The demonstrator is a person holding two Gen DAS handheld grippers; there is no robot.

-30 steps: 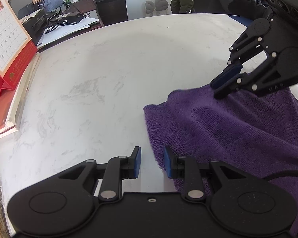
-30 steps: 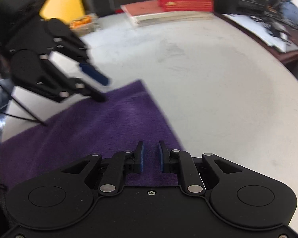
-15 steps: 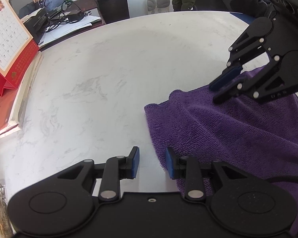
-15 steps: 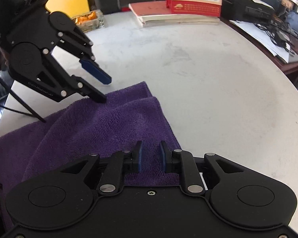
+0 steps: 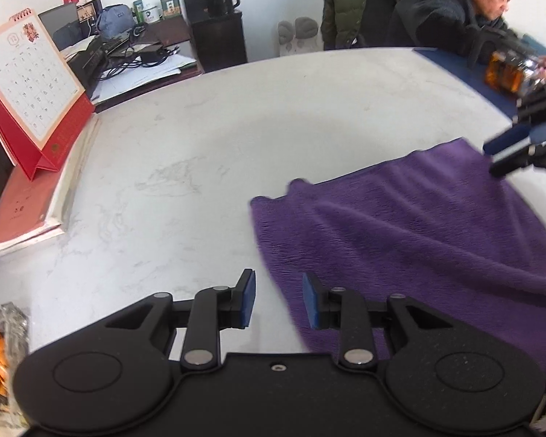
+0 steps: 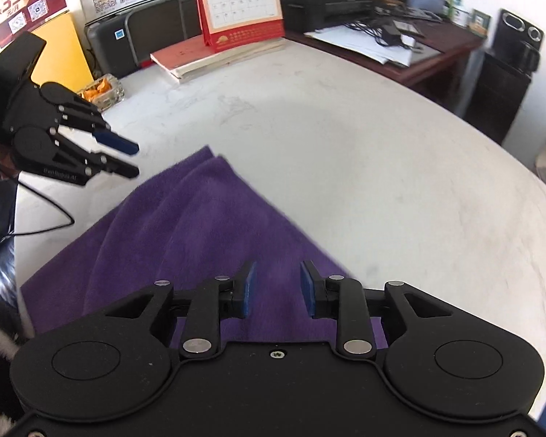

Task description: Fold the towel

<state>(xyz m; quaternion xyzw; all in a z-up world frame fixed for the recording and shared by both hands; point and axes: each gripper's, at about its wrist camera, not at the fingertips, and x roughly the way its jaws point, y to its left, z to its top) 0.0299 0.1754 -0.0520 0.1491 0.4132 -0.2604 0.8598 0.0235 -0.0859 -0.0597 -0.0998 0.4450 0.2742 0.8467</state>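
A purple towel lies folded over on the white marble table, with soft ridges across it. My left gripper hovers open above the towel's near-left edge, nothing between its blue pads. In the right wrist view the towel runs from the lower left towards the centre. My right gripper hangs over its near corner; its jaws are opening and hold nothing. Each gripper shows in the other's view: the right gripper by the towel's far right corner, the left gripper just beyond the far corner.
A red desk calendar stands on a stack of books at the table's left edge. A glass dish of orange snacks sits near it. A person sits at the far side. A cluttered desk stands beyond.
Both grippers have lifted and drawn back from the towel. The right gripper has left the towel's far edge, rolled, and its jaws have widened. The towel lies flatter.
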